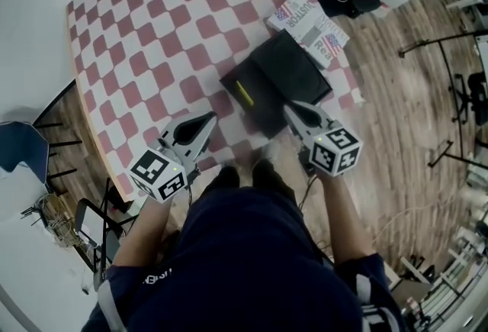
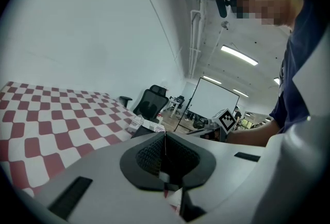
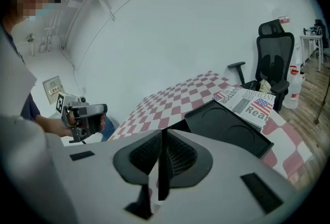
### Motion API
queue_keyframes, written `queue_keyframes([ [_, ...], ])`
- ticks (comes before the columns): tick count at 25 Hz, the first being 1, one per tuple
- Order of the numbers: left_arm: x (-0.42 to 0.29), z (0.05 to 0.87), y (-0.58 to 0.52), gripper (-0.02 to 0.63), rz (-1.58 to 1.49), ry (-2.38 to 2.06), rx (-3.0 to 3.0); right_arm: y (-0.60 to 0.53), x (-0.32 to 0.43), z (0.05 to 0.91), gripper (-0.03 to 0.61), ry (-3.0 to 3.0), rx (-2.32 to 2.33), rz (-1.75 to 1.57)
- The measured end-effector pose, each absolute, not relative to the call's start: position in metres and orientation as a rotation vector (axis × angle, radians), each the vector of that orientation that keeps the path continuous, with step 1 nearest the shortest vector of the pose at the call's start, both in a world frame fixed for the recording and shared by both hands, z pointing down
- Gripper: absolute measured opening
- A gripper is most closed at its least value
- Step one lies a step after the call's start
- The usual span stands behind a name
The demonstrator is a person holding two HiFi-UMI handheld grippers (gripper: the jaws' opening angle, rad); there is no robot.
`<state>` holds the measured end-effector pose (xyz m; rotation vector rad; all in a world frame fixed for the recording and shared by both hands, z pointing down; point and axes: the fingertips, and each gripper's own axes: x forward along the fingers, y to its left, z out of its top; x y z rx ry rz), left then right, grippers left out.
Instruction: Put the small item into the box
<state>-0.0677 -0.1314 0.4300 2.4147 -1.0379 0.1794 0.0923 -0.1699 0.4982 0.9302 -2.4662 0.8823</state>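
A flat black box (image 1: 293,63) lies open on the checkered table, near its right edge. A thin yellow item (image 1: 244,92) rests in the box's near-left half. My left gripper (image 1: 210,118) hovers just left of the box, its jaws shut with nothing between them (image 2: 165,135). My right gripper (image 1: 290,107) is at the box's near edge, also shut and empty (image 3: 162,133). In the right gripper view the black box (image 3: 227,127) shows shallow round recesses, and the yellow item is hidden behind the jaws.
A folded newspaper (image 1: 309,24) lies just beyond the box, partly under it (image 3: 252,102). The red-and-white checkered cloth (image 1: 152,40) stretches far and left. A black office chair (image 3: 273,58) stands past the table's right end. The person's dark-clothed body fills the near side.
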Motion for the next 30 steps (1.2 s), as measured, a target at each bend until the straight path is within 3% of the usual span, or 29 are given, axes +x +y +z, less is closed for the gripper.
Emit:
queue_keyframes([
  [30,-0.042,0.408,-0.13,0.032,0.212,-0.884,2.539,-0.132,0.113,0.451,0.032,-2.542,1.068,0.848],
])
